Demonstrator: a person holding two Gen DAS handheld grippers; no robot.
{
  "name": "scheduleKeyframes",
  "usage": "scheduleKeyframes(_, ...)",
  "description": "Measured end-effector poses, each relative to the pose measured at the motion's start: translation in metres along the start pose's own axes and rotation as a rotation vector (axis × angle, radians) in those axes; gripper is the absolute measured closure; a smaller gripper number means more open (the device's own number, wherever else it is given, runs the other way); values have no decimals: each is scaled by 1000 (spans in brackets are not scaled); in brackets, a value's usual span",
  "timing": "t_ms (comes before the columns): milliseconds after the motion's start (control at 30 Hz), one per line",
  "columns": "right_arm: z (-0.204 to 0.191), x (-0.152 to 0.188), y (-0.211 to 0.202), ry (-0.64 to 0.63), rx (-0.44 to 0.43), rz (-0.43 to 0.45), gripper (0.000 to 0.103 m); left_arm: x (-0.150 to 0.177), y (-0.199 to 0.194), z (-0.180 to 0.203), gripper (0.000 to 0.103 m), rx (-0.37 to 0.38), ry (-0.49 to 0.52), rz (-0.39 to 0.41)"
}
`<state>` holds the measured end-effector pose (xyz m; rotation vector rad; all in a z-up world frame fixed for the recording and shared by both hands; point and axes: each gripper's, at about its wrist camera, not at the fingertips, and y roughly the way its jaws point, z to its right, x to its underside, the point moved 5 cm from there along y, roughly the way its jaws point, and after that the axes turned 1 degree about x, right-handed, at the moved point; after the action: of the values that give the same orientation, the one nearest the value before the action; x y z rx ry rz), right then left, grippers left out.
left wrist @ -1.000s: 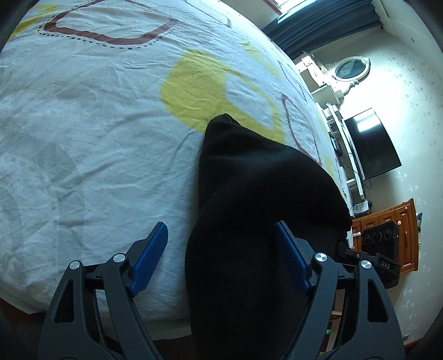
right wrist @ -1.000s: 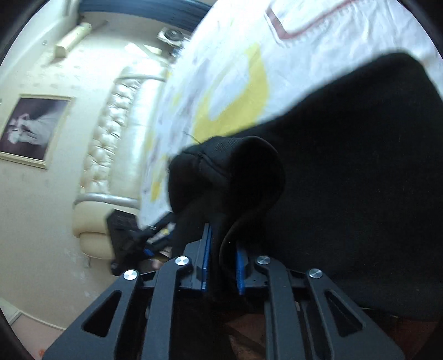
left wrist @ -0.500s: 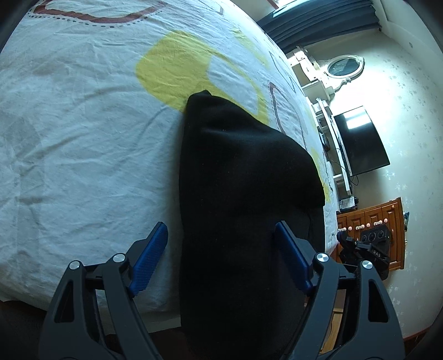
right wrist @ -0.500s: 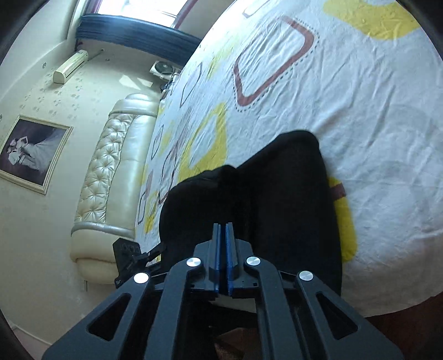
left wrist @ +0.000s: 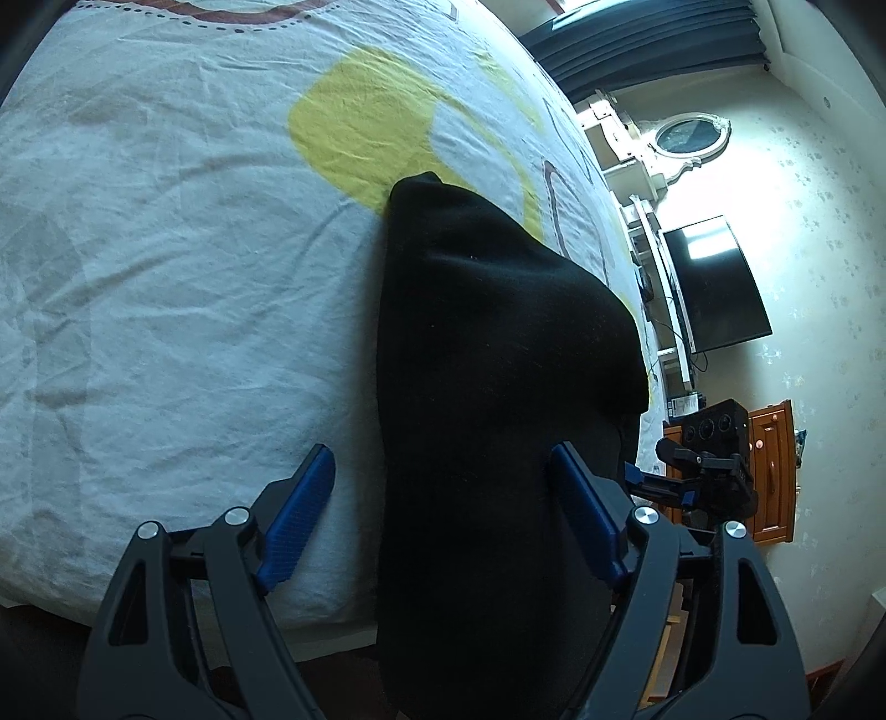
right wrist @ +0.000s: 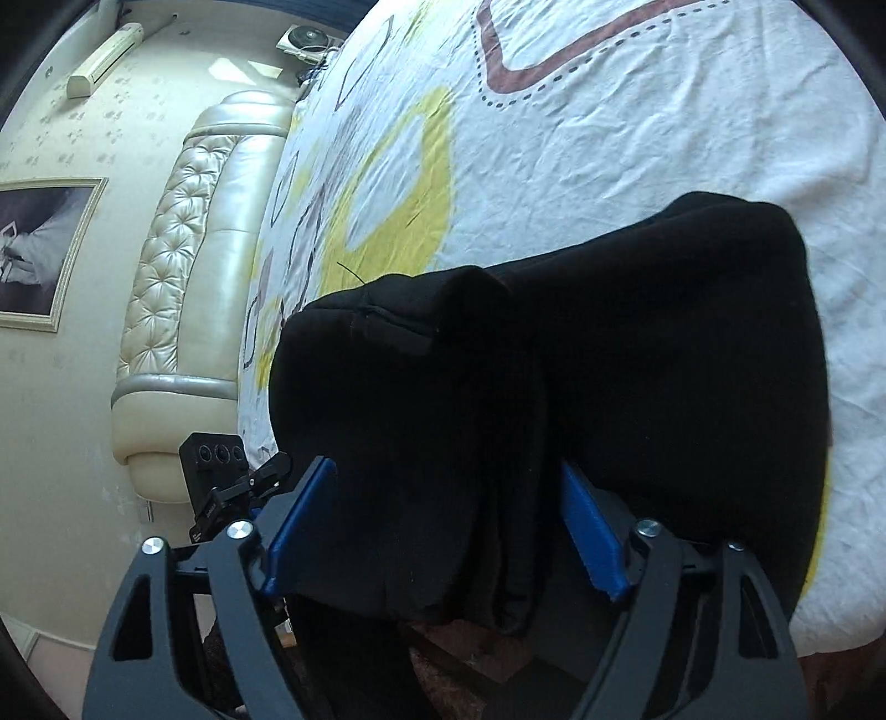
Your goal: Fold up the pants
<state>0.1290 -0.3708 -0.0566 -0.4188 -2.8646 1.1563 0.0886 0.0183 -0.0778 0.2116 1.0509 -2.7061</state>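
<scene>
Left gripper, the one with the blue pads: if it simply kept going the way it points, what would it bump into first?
Most likely the black pants. They lie on the bed sheet straight ahead, already between the left gripper's open pads. Depth is hard to judge here.

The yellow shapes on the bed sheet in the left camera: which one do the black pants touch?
The solid yellow patch: the far tip of the black pants lies on its near edge. The thin yellow band farther away lies clear.

Black pants (left wrist: 498, 360) lie on the bedsheet (left wrist: 166, 277), seemingly folded.
</scene>
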Motion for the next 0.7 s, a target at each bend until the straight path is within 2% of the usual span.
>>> scheduleKeyframes(100,-1,-7,5,4,8,-58,9,-1,0,-2,23,4,-4,-5)
scheduleKeyframes(200,5,-11,3,105,-32,-46,8,0,0,-2,22,8,-3,-9)
scheduleKeyframes(333,-5,-4,2,19,15,-26,9,0,1,-3,22,14,-4,-12)
scheduleKeyframes(367,-10,-2,2,7,5,-19,14,-1,1,-3,21,16,-4,-11)
scheduleKeyframes(400,-16,-1,3,-4,-26,-21,46,-1,2,-3,21,16,-4,-11)
scheduleKeyframes(433,-19,1,7,-7,-41,-45,71,-1,2,-3,21,17,-3,-10)
scheduleKeyframes(467,-21,3,12,-12,-33,-67,87,-1,2,-3,21,16,-3,-9)
scheduleKeyframes(600,-26,2,16,-44,-24,-89,87,-1,1,-4,21,22,-10,-7)
scheduleKeyframes(700,-33,0,-4,-75,-46,-37,88,-5,-9,-2,21,31,-12,29)
